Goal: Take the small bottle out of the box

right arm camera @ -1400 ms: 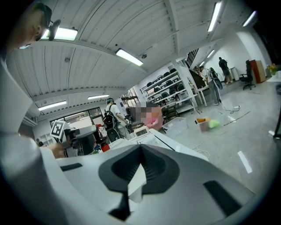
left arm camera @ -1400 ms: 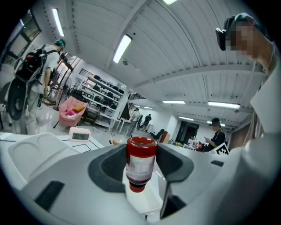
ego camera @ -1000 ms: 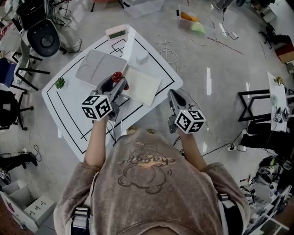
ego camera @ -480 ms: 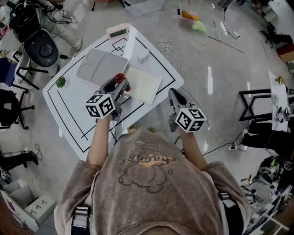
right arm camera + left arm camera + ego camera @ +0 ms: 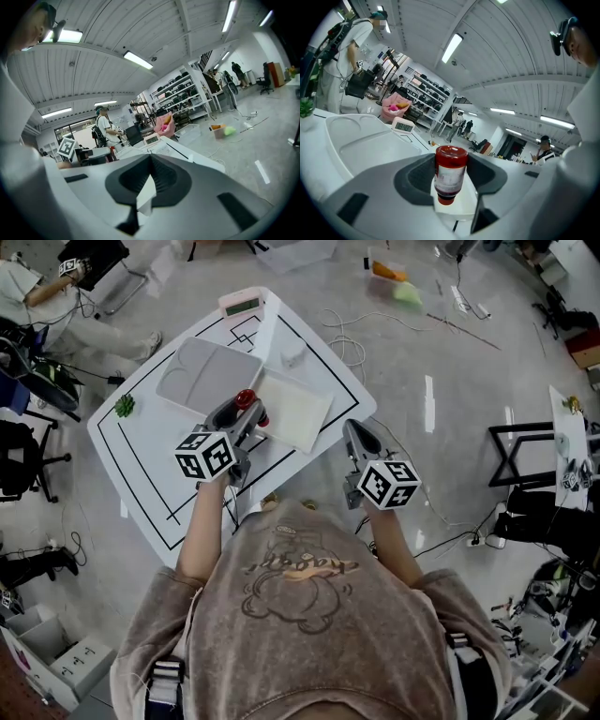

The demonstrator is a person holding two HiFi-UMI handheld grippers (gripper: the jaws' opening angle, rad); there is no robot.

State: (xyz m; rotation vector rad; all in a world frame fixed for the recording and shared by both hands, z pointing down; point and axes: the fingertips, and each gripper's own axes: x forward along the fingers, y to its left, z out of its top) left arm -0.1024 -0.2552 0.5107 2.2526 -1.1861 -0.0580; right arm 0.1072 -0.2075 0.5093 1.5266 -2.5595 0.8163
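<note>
A white table (image 5: 141,456) ruled with black lines fills the scene below us, and we work over it with both tools. Ahead and to the left of the left gripper (image 5: 244,410) lies a grey compartment tray (image 5: 202,376), and just to that gripper's right sits the open white box (image 5: 291,413). The left gripper's jaws are pinching the small bottle (image 5: 245,398), one dark pad against each of its sides. The bottle stands upright with its red cap on top, a white label round its middle and dark red below. It shows against the box's pale edge, and we cannot tell whether its base is clear of the rim. The label's print is too blurred for us to read. The right gripper (image 5: 354,432) hangs off the table's right edge, to the right of the box. Its jaws are pressed together at the tips with nothing between them. Far ahead of the left gripper, at the table's far corner, is a pink-edged digital timer (image 5: 239,306) whose digits we cannot make out. A small green object (image 5: 123,408) lies well to the left.
</note>
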